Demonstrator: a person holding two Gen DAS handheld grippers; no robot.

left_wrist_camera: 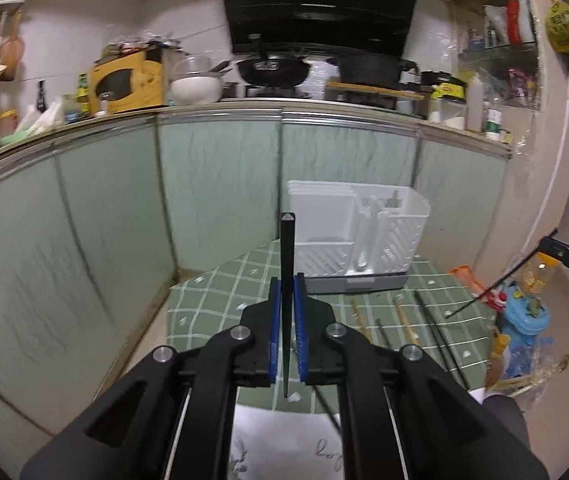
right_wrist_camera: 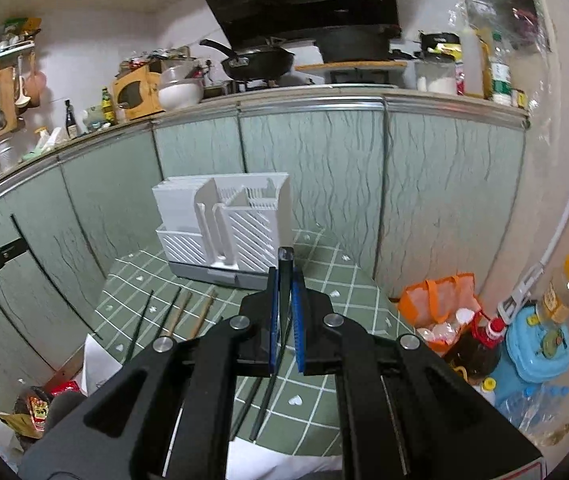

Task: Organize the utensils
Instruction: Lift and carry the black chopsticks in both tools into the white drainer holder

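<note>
Black plastic chopstick (left_wrist_camera: 287, 280) stands upright, clamped in the left tongs (left_wrist_camera: 287, 308) above the green tiled table (left_wrist_camera: 220, 300); the right tongs (right_wrist_camera: 285, 304) pinch another black chopstick (right_wrist_camera: 284, 276). Only the left view shows utensils inside the white slatted organizer (left_wrist_camera: 364, 236). No writing legible.

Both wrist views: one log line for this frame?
left gripper: shut on black chopstick | right gripper: shut on black chopstick | white utensil rack: ahead on table
</note>
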